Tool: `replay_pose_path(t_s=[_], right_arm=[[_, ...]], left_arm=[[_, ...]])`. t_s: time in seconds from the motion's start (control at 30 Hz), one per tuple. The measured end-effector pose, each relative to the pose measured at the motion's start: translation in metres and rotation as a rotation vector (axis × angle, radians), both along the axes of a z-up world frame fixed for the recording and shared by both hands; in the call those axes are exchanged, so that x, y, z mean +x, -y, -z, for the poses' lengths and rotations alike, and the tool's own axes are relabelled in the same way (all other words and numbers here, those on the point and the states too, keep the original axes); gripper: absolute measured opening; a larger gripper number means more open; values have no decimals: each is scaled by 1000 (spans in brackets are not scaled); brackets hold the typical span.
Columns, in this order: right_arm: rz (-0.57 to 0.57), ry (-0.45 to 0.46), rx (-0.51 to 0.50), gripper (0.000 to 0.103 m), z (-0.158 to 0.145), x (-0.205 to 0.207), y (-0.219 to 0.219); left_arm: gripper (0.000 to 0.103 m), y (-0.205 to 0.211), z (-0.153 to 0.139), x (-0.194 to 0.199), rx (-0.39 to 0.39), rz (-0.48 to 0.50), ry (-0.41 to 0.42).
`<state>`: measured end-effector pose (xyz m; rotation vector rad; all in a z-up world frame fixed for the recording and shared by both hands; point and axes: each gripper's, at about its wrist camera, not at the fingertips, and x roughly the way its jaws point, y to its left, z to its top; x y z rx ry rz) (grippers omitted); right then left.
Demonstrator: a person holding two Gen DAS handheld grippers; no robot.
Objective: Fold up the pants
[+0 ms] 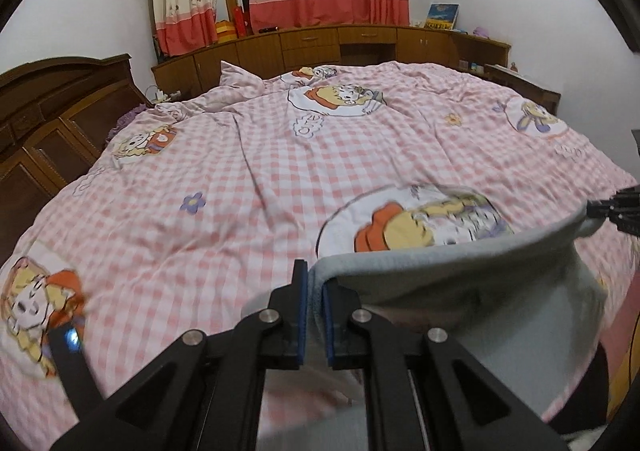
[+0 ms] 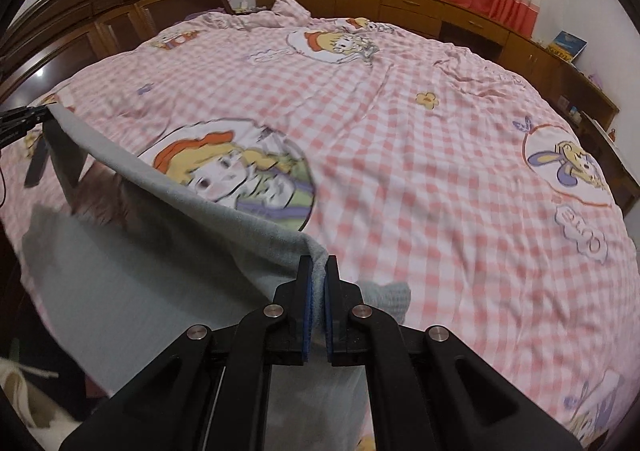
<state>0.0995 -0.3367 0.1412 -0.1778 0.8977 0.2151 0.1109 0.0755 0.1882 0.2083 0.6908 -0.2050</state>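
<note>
Both the left gripper (image 1: 316,283) and right gripper (image 2: 318,275) are pinching the soft grey pants (image 2: 160,275) by their top corners, jaws pressed on limp, light cloth sagging above the bed (image 2: 400,131).

The left gripper (image 1: 315,283) pinches one end of the grey pants (image 1: 460,275), whose top edge stretches taut to the right gripper (image 1: 596,209) (only its tips show at the frame's edge). Behind lies the pink checked quilt (image 1: 248,171), with wooden cabinets (image 1: 312,45) beyond.
</note>
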Motion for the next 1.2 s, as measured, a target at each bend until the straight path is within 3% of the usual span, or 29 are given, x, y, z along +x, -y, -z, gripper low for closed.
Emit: replay_pose_path(t_s=[0.1,0.23,0.4,0.67,0.87,1.07,1.2], right_arm=[[-10,-8,3,5,6,-29,-6],[-26,-27,-1,5,20,-64,-15],[-14,-76,3,5,48,-89,-21],[12,-107,-10,5,81,-116,-27],[46,-126,-6,5,102,-125,-26],[57,-99,9,5,98,-133,-26],[54,-151,-12,6,108,-131,-30]], left_arm=[[6,-6,9,-38,4,-3,-5],[6,-17,31,-82,-54,-19,-48],[6,-26,71,-121,-88,-62,-110],[6,-38,116,-155,-133,-114,-180],[3,-40,128,-172,-134,-128,-208],[3,-53,133,-181,-156,-151,-232],[3,-54,138,-180,-145,-142,-260]])
